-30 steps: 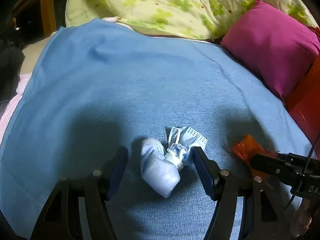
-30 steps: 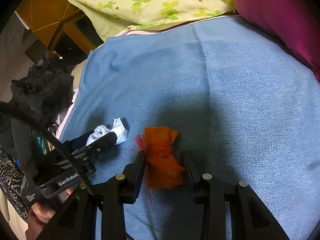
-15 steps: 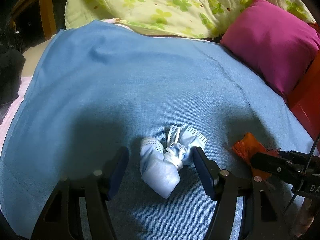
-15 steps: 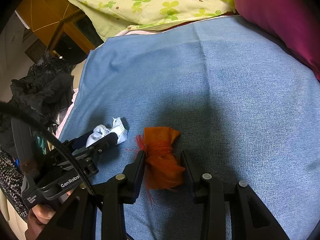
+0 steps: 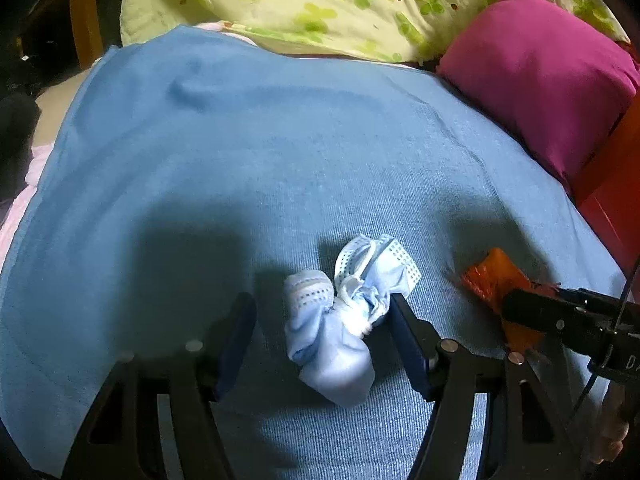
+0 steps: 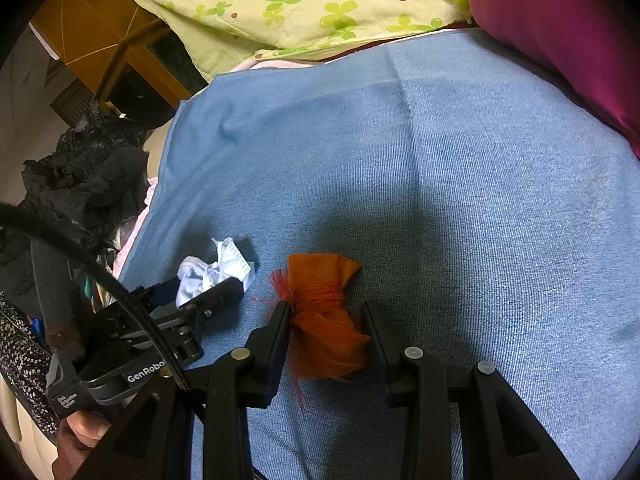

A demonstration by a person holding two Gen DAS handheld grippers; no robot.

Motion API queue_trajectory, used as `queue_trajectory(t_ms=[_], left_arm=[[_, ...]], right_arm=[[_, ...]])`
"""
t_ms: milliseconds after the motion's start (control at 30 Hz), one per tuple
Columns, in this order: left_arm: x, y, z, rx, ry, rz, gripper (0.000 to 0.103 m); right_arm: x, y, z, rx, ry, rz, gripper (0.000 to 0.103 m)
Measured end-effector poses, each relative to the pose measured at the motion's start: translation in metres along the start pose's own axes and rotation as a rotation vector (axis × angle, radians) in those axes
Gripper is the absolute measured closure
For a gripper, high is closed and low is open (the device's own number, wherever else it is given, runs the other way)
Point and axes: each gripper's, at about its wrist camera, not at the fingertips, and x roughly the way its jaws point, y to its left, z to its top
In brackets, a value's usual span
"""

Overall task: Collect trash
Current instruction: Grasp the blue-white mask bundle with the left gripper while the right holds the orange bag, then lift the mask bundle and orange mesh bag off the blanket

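Note:
A crumpled light-blue face mask [image 5: 332, 332] tied into a bundle lies on the blue cloth [image 5: 280, 140]. My left gripper [image 5: 320, 304] stands open around it: the right finger [image 5: 404, 328] touches the mask, the left finger [image 5: 236, 336] is well apart from it. To its right an orange wrapper bundle [image 6: 324, 320] with frayed threads rests on the cloth, and my right gripper [image 6: 326, 308] is shut on it, both pads against its sides. The right wrist view also shows the left gripper [image 6: 200, 292] with the mask [image 6: 208, 272] between its fingers.
A magenta pillow [image 5: 540, 80] and a green floral quilt [image 5: 320, 0] lie at the far side of the bed. A red surface [image 5: 616, 184] borders the right edge. A black plastic bag [image 6: 80, 184] sits off the left edge. A hand [image 6: 80, 436] holds the left gripper.

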Motion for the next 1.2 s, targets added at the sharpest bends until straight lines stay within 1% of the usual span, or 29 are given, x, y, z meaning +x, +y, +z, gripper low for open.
queue_trajectory(t_ms=[267, 333, 367, 400, 500, 533, 567, 600, 700, 800, 967, 1200], left_arm=[[0.001, 0.001, 0.000, -0.007, -0.006, -0.010, 0.035], [0.001, 0.002, 0.000, -0.015, -0.007, -0.016, 0.036], [0.000, 0.003, -0.002, -0.018, -0.008, -0.017, 0.040], [0.000, 0.004, -0.001, -0.023, -0.008, -0.017, 0.045], [-0.001, 0.004, -0.001, -0.027, -0.010, -0.019, 0.054], [-0.001, 0.004, -0.001, -0.025, -0.011, -0.016, 0.055], [-0.001, 0.002, -0.001, -0.026, -0.011, -0.012, 0.059], [-0.001, 0.002, -0.001, -0.029, -0.011, -0.010, 0.061], [-0.001, 0.001, 0.000, -0.031, -0.012, -0.007, 0.063], [-0.002, -0.001, 0.000, -0.038, -0.007, 0.017, 0.065], [-0.008, -0.008, 0.001, -0.022, -0.017, 0.109, 0.065], [-0.016, -0.008, -0.006, -0.039, -0.004, 0.159, 0.065]], right_arm=[[0.001, 0.000, 0.000, -0.013, -0.002, -0.005, 0.064], [0.001, 0.000, -0.001, -0.014, -0.003, -0.005, 0.064], [0.001, 0.000, 0.000, -0.016, -0.004, -0.004, 0.064], [0.001, 0.000, -0.001, -0.017, -0.005, -0.005, 0.064], [0.002, 0.002, -0.001, -0.027, -0.008, -0.012, 0.064], [0.002, 0.003, -0.001, -0.031, -0.010, -0.015, 0.064], [0.002, 0.003, -0.001, -0.034, -0.011, -0.017, 0.064], [0.003, 0.004, -0.002, -0.038, -0.011, -0.020, 0.064], [0.003, 0.005, -0.001, -0.046, -0.013, -0.021, 0.064], [0.003, 0.009, -0.002, -0.065, -0.018, -0.037, 0.064], [0.002, 0.009, -0.003, -0.068, -0.024, -0.043, 0.065], [-0.002, 0.011, -0.006, -0.067, -0.012, -0.049, 0.065]])
